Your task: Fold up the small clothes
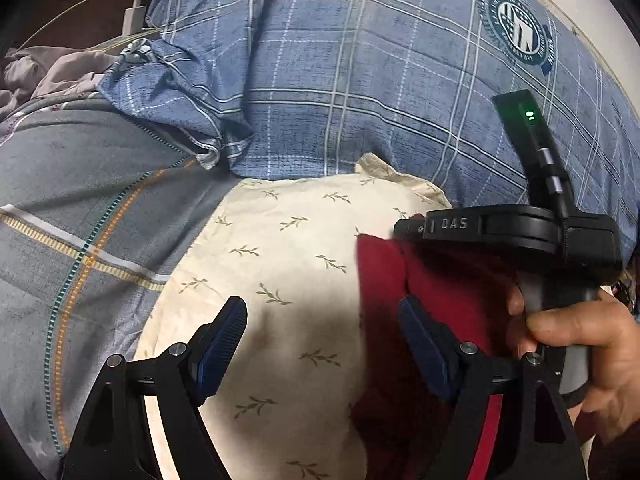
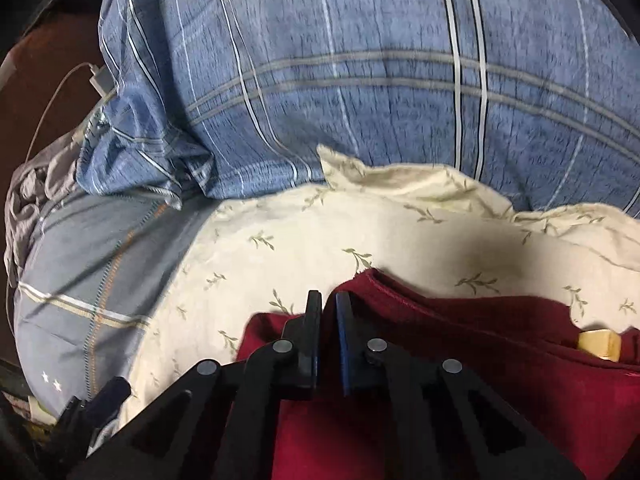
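Note:
A dark red garment (image 1: 384, 280) lies on a cream leaf-print cloth (image 1: 280, 264). My left gripper (image 1: 322, 316) is open just above the cloth, its right finger over the garment's left edge, holding nothing. The right gripper's body shows in the left wrist view (image 1: 508, 228), held by a hand. In the right wrist view the right gripper (image 2: 328, 300) is shut on a raised fold at the red garment's (image 2: 500, 344) upper edge. The cream cloth (image 2: 320, 232) spreads beyond it.
A blue plaid pillow (image 1: 360, 72) lies behind the cream cloth, also in the right wrist view (image 2: 380, 80). A grey plaid bedsheet (image 1: 80, 208) is to the left. A white charger and cable (image 1: 134, 16) sit at far left. A small tan object (image 2: 600, 344) rests on the garment's right.

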{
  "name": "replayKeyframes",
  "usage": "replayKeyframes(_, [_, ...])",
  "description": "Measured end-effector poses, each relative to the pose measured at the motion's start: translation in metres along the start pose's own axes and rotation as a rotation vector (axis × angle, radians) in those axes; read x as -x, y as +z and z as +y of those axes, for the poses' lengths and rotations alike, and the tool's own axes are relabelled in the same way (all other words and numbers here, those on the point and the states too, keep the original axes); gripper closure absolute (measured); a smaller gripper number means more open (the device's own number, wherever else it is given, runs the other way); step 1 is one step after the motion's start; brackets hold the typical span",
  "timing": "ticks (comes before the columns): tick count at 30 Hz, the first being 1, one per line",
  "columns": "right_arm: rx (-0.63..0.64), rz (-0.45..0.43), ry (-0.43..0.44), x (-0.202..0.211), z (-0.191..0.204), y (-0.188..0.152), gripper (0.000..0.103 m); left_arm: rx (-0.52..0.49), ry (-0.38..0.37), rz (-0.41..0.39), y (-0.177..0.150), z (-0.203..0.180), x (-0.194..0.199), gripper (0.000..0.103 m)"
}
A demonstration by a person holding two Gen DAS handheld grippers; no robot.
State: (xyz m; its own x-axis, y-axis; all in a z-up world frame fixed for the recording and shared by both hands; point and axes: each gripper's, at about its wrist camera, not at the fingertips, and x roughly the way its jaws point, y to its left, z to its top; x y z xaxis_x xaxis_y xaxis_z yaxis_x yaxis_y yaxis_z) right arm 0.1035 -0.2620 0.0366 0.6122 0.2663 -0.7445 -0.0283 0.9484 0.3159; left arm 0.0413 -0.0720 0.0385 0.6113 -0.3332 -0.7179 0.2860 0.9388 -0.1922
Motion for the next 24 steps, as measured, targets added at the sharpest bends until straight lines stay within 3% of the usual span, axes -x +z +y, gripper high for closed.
replayKeyframes(1, [-0.009,-0.009,0.017,0.004,-0.002,-0.001,0.089,-0.005,-0.009,0.001,0.000,-0.002,0.000,0.025])
replayKeyframes(3, [-0.023,-0.022,0.061,0.029,-0.010,-0.009,0.069,-0.017,-0.026,-0.003,-0.001,-0.005,0.002,0.025])
replayKeyframes(4, [-0.012,-0.046,0.045,0.047,-0.018,-0.015,0.055,-0.024,-0.031,-0.006,-0.001,-0.007,0.003,0.025])
replayKeyframes(5, [0.006,-0.079,-0.006,0.063,-0.026,-0.022,0.049,-0.031,-0.033,-0.010,-0.002,-0.008,0.004,0.025])
replayKeyframes(9, [0.012,-0.178,-0.212,0.122,-0.079,-0.050,0.049,-0.059,-0.020,-0.014,-0.005,-0.013,0.005,0.025])
replayKeyframes(12, [-0.108,-0.173,-0.377,0.151,-0.143,-0.073,0.048,-0.082,-0.008,-0.013,-0.007,-0.020,0.004,0.025])
replayKeyframes(15, [-0.198,-0.128,-0.458,0.157,-0.189,-0.088,0.051,-0.117,0.008,-0.016,-0.010,-0.028,0.004,0.025])
replayKeyframes(17, [-0.228,-0.132,-0.476,0.156,-0.210,-0.095,0.062,-0.142,0.029,-0.021,-0.012,-0.034,0.002,0.025])
replayKeyframes(24, [-0.205,-0.163,-0.521,0.130,-0.220,-0.085,0.059,-0.184,0.062,-0.010,-0.015,-0.043,-0.005,0.024])
